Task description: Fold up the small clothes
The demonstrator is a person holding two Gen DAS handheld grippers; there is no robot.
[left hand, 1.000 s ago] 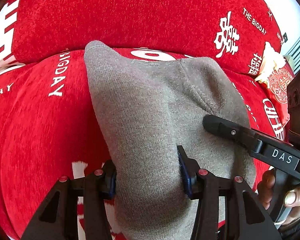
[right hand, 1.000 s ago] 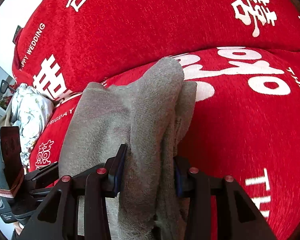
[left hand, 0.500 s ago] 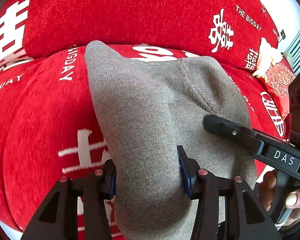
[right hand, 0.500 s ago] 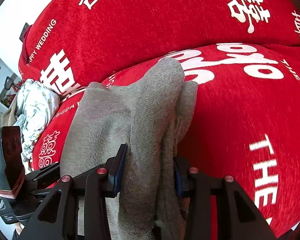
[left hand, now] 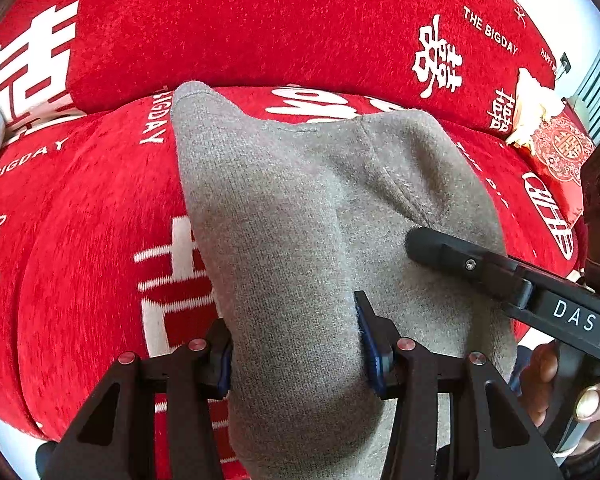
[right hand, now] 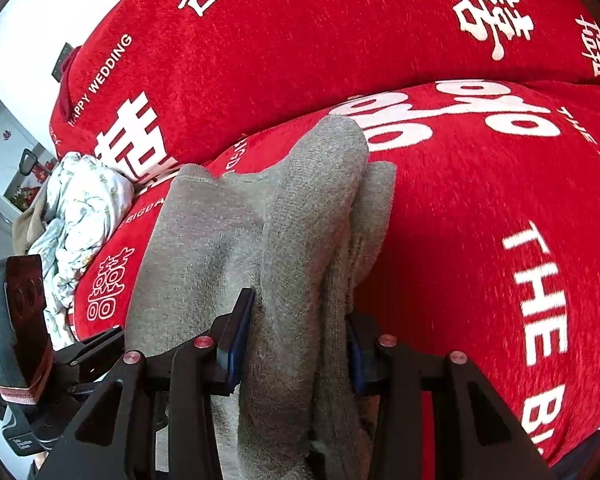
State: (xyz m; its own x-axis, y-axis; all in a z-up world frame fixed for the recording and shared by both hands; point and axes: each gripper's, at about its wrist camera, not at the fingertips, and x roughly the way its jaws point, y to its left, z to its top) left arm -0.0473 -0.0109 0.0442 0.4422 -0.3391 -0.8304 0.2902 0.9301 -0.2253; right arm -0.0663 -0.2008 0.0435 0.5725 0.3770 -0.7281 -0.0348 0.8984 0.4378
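Observation:
A grey knit garment hangs between both grippers above a red sofa. My left gripper is shut on a thick fold of its left side. My right gripper is shut on its bunched right edge, and the garment rises in front of it with two layers showing. The right gripper's black finger shows in the left wrist view, pressed against the cloth. The left gripper's body shows at the left of the right wrist view.
The red sofa cover with white lettering fills both views, seat and backrest. A crumpled floral cloth lies at the sofa's left end. A red patterned cushion and a pale cloth sit at the right end.
Both grippers have drawn back and up a little with the garment held, so more of the sofa seat shows beneath it. The grips have not changed.

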